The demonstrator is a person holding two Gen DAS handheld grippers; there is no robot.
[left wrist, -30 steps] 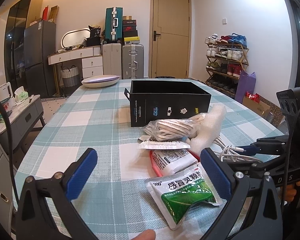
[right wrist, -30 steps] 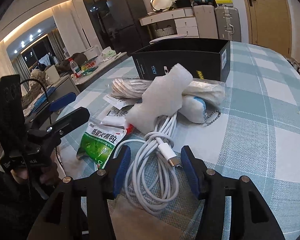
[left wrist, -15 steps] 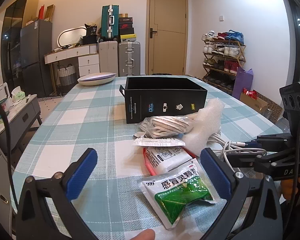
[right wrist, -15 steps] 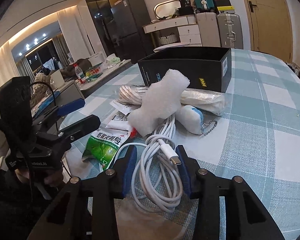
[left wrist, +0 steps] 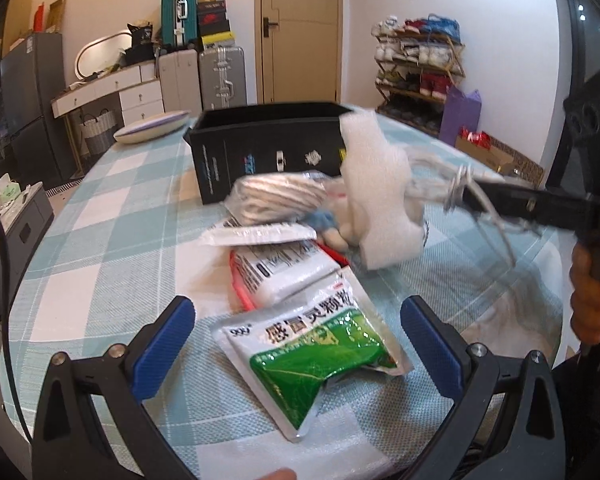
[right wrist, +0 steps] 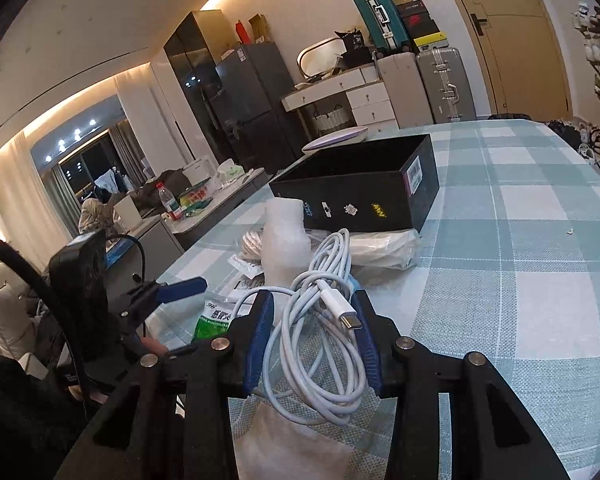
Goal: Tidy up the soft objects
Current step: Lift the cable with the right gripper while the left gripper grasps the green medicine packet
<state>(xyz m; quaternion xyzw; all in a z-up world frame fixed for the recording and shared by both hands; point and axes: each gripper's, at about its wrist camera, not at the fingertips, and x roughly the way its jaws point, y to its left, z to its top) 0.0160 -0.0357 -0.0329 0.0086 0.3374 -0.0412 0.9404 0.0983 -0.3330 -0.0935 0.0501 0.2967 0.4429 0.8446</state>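
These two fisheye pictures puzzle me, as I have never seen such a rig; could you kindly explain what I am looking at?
No robot arm is involved: a person carries a two-finger gripper in each hand, with a camera on each looking forward between blue-padded fingers.

The left wrist view shows the left gripper open above a green medicine sachet on the checked tablecloth. The right wrist view shows the right gripper shut on a coiled white charging cable, which looks lifted.

Also on the table: a white foam piece, a bagged bundle of cord, a white packet with a red edge and an open black box, probably where things go.
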